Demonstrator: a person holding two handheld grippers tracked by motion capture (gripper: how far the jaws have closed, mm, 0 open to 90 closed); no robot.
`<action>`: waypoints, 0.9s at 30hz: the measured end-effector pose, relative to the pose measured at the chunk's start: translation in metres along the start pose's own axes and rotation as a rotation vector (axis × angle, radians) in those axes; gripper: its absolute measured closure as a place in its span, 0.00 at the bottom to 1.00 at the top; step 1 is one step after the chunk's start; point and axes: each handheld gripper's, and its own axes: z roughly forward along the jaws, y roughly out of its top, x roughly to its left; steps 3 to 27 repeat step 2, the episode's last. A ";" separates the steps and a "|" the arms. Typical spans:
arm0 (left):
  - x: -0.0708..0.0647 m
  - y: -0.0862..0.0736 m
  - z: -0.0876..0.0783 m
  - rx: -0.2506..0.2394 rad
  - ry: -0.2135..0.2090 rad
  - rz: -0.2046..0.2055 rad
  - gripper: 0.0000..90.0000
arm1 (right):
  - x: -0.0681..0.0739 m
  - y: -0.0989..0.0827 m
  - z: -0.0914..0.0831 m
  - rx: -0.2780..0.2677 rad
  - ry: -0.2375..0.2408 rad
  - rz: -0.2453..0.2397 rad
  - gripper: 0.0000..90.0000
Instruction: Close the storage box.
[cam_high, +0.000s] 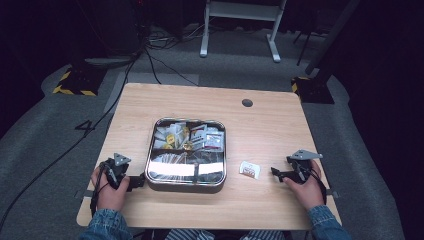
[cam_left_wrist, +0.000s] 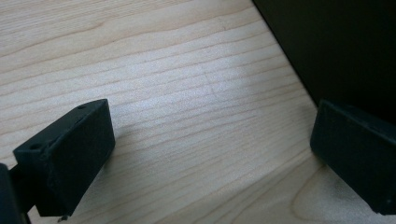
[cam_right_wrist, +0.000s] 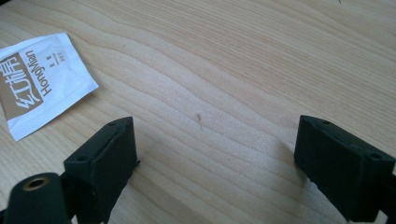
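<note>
While both claws sit low on the counter (cam_high: 260, 125) with their jaws spread wide and nothing between them, the white sachet (cam_high: 249, 170) lies flat on the wood just ahead of the right claw (cam_high: 278, 173), off to its left as its own camera sees it. That flatness is the trouble I would expect: a thin packet gives the jaws no edge to catch, so a pinch from above may only push it along or crumple it. Coming in as it points now, the right claw would close on bare wood beside the sachet (cam_right_wrist: 39, 81).

The left claw (cam_high: 136, 182) rests right against the near-left corner of the metal tin (cam_high: 150, 150); a careless nudge could shove the tin and stir its packets.

From the left claw's own camera the tin is just a dark wall (cam_left_wrist: 336, 46), nothing readable. The sachet is cut off at the picture edge in the right gripper view, and the tin's contents are too small to sort.
</note>
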 end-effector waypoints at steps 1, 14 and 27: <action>0.000 0.000 0.000 0.000 0.000 0.000 0.00 | 0.000 0.000 0.000 0.000 0.000 0.000 0.15; 0.000 0.000 0.000 0.000 -0.001 0.004 0.00 | 0.000 0.000 0.000 0.000 0.000 0.000 0.15; 0.000 0.000 0.000 0.000 -0.001 0.004 0.00 | 0.000 0.000 0.000 0.000 0.000 0.000 0.15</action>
